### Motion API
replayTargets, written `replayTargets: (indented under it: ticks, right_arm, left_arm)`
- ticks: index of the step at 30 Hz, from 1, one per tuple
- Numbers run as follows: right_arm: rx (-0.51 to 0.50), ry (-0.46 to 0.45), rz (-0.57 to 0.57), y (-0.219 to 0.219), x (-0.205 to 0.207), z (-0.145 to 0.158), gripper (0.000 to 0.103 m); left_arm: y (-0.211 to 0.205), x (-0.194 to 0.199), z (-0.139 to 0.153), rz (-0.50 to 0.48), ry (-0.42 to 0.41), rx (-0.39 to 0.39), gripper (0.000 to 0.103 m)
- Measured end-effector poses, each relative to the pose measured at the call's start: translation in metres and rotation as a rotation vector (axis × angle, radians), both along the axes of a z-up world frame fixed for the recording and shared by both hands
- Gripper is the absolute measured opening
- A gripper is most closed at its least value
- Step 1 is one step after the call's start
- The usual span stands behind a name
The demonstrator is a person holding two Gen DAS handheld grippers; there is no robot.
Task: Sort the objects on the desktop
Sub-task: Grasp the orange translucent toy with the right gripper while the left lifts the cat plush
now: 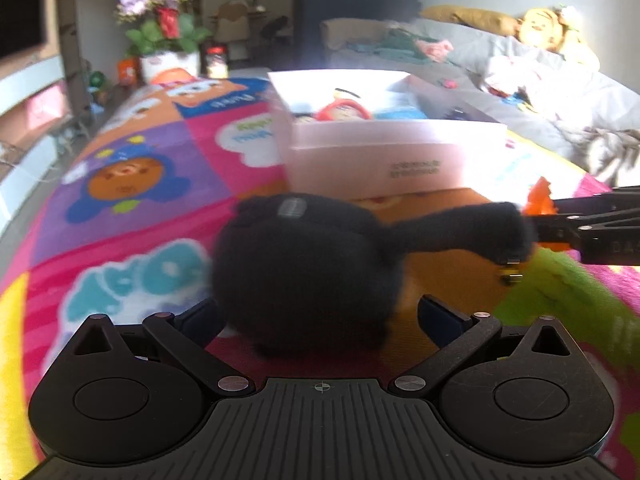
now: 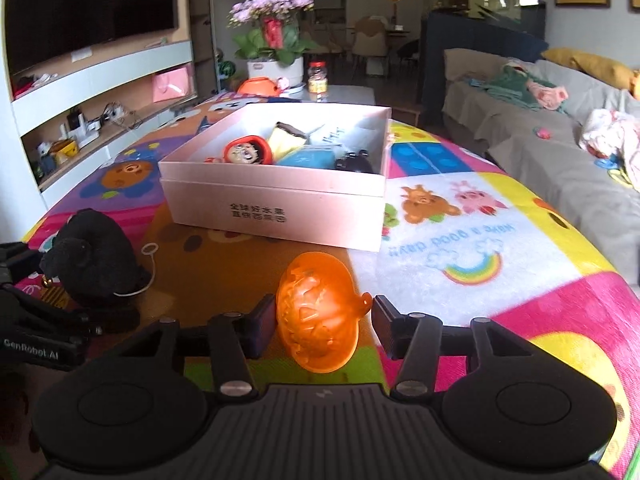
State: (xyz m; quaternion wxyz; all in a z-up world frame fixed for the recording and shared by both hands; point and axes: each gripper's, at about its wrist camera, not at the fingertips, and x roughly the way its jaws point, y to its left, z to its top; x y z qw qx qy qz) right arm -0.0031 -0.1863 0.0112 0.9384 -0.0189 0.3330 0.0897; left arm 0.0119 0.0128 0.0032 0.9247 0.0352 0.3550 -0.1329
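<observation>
A black plush toy lies on the colourful mat between the wide-open fingers of my left gripper; it also shows in the right wrist view. An orange translucent pumpkin toy lies between the open fingers of my right gripper, close to both pads but not clamped. A white open box holding several toys stands just beyond both; it also shows in the left wrist view.
The colourful play mat covers the table. A flower pot, a jar and an orange item stand at the far end. A sofa runs along the right. The right gripper reaches in from the right.
</observation>
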Motion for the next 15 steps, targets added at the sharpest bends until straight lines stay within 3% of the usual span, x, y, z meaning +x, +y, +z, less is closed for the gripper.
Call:
replayTargets:
  ticks: [8, 15]
  right_arm:
    - [-0.02, -0.007, -0.023, -0.008, -0.012, -0.004, 0.051]
    - [-0.008, -0.003, -0.009, -0.007, -0.021, -0.007, 0.051]
  left_arm:
    - [-0.023, -0.025, 0.007, -0.182, 0.052, -0.078, 0.103]
    - [-0.031, -0.034, 0.013, -0.153, -0.081, 0.096, 0.103]
